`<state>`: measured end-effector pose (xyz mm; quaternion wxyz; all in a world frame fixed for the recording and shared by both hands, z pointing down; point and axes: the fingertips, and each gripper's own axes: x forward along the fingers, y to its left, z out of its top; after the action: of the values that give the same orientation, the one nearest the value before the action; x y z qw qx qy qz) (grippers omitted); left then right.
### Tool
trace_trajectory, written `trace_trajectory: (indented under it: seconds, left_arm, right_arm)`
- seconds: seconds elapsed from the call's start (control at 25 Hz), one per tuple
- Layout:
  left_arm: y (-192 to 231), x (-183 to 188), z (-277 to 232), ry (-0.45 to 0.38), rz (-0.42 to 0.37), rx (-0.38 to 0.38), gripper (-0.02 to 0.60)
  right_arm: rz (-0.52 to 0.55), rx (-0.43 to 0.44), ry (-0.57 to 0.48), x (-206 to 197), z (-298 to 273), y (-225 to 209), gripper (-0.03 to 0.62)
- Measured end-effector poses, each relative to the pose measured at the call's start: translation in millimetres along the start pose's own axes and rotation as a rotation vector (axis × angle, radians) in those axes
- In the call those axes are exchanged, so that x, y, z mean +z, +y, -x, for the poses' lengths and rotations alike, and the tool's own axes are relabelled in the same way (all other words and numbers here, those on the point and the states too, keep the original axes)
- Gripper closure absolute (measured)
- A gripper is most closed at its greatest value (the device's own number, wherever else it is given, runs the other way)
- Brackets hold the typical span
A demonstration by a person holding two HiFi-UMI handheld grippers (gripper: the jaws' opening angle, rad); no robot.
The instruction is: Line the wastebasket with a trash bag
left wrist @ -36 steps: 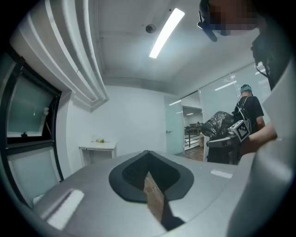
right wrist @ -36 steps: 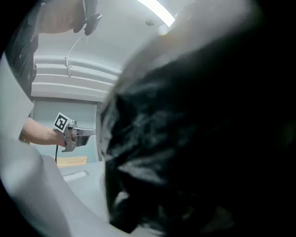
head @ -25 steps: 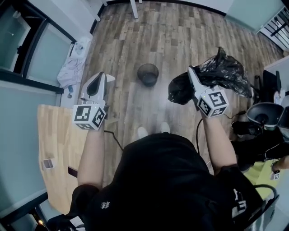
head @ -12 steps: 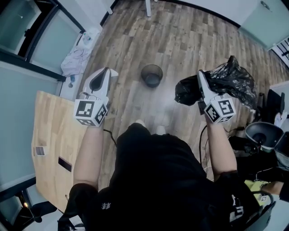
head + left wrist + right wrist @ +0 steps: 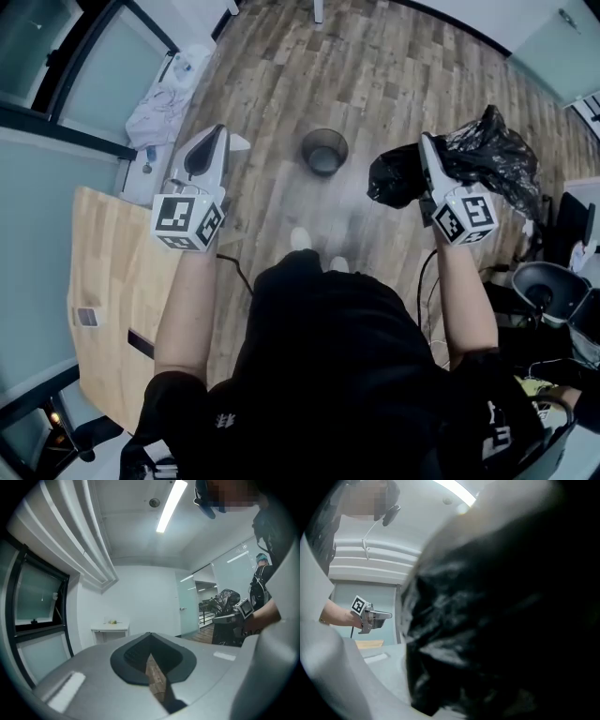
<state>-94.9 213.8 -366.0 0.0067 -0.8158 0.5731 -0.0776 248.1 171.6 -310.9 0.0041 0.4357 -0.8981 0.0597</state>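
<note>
My left gripper (image 5: 216, 142) is raised over the left side of the wood floor (image 5: 375, 75). Its jaws are pressed together. In the left gripper view only a thin sliver of floor shows through the slit between the dark pads (image 5: 129, 660), and nothing sits in it.

My right gripper (image 5: 428, 157) is up at about the same height on the right, jaws clamped on a black trash bag (image 5: 492, 150). The bag is bunched and crinkled. It bulges out on both sides of the jaws, with a smaller lump to the left and a larger, peaked one to the right. In the right gripper view the glossy black plastic fills nearly everything ahead of me, wedged against the grey jaw, so I can't see the tips themselves there.

The wastebasket (image 5: 324, 152) stands upright on the floor, farther out than my shoes (image 5: 300, 238). It sits between the two grippers and well apart from both. It is small, round and dark, with its top open.

Near me on the left is a light wooden table (image 5: 108, 300). Farther off, by the glass wall (image 5: 37, 234), a heap of white cloth (image 5: 157, 120) lies on the floor. The left gripper view also shows a small white table (image 5: 110, 629) against the far wall.
</note>
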Motion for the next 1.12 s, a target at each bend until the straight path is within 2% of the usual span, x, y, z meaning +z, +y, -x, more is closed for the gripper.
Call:
trace_trajectory:
  seconds: [0.2, 0.56, 0.76, 1.12]
  left_arm:
    - [33.2, -17.7, -37.5, 0.004, 0.016, -0.052, 0.574]
    - [92.8, -45.6, -96.0, 0.026, 0.016, -0.143, 0.574]
    - [119.7, -56.6, -134.7, 0.035, 0.019, -0.142, 0.574]
    - [134.3, -104.9, -209.0, 0.059, 0.049, -0.111, 0.574]
  right_arm:
    - [-0.031, -0.045, 0.008, -2.4, -37.9, -2.5, 0.592]
    - [0.016, -0.057, 0.031, 0.9, -123.8, 9.5, 0.592]
    - [-0.016, -0.044, 0.031, -1.0, -170.6, 4.3, 0.592]
    - [0.000, -0.023, 0.055, -49.1, -232.3, -40.0, 0.592]
